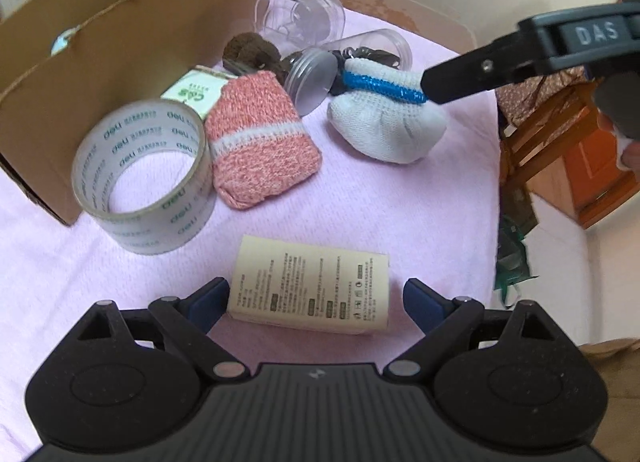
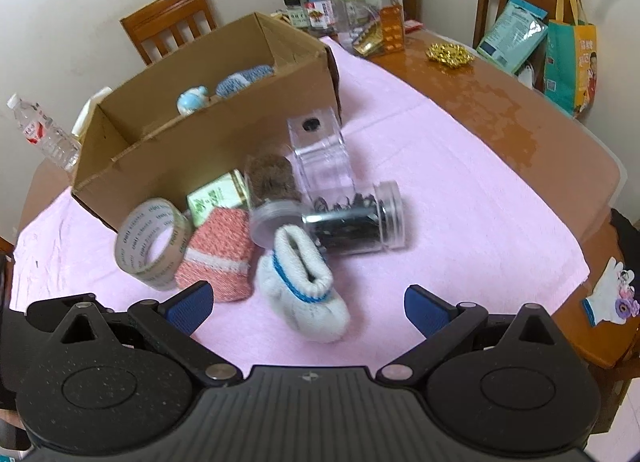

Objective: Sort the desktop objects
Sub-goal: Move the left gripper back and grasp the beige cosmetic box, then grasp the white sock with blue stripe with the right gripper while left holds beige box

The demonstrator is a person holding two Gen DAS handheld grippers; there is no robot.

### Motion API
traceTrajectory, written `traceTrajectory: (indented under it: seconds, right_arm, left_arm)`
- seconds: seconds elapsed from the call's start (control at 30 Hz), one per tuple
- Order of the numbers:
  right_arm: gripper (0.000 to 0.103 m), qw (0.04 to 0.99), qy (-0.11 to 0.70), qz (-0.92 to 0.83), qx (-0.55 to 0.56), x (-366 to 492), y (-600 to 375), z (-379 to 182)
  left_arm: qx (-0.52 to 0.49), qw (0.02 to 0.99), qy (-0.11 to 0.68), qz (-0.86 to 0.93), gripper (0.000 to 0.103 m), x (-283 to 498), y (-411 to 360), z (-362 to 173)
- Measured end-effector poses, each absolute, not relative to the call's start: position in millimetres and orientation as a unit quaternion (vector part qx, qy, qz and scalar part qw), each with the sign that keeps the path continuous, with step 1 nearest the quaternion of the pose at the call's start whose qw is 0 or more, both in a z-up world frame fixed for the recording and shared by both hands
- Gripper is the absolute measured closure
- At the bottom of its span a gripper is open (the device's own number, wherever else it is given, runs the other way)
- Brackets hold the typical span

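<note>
My left gripper [image 1: 316,304] has its blue-padded jaws spread wide, with the flat cream-coloured printed cardboard packet [image 1: 310,286] lying on the pink cloth [image 1: 420,214] between them, neither pad pressing on it. My right gripper [image 2: 308,308] is also spread, the white knitted sock bundle with a blue stripe [image 2: 304,290] lying just ahead between its tips, unpinched. Left of that bundle sits the salmon-pink knitted pouch with a white band [image 2: 218,258], touching the roll of clear printed packing tape [image 2: 150,242], which stands tilted on its edge. Farther off lie a clear plastic jar of dark items [image 2: 356,222] on its side, a clear jar of brown fluffy material [image 2: 272,190], and a small green-and-white box [image 2: 218,196]. Beyond them on the left, the open brown cardboard carton [image 2: 208,102] holds a pale blue figurine [image 2: 192,100] and a blue knitted piece [image 2: 244,78].
</note>
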State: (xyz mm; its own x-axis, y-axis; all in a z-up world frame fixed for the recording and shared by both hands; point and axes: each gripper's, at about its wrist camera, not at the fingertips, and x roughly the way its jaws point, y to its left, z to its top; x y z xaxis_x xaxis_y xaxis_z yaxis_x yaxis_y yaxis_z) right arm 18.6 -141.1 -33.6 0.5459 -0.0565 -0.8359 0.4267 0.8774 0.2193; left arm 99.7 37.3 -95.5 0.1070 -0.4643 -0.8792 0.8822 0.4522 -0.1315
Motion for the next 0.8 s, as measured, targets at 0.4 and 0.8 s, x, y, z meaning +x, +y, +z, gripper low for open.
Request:
traceTrajectory:
  seconds: [0.4,0.8]
  right_arm:
    - [0.000,0.859,0.464,-0.119,0.182,21.3,-132.6,-51.0]
    - [0.000,0.856,0.474,-0.094,0.186,42.1,-131.1,-74.5]
  left_arm:
    - [0.238,0.727,0.439,-0.470,0.023,98.2,37.8,-94.2]
    - [0.220,0.738,0.449,-0.452,0.023,101.3,55.2,-90.8]
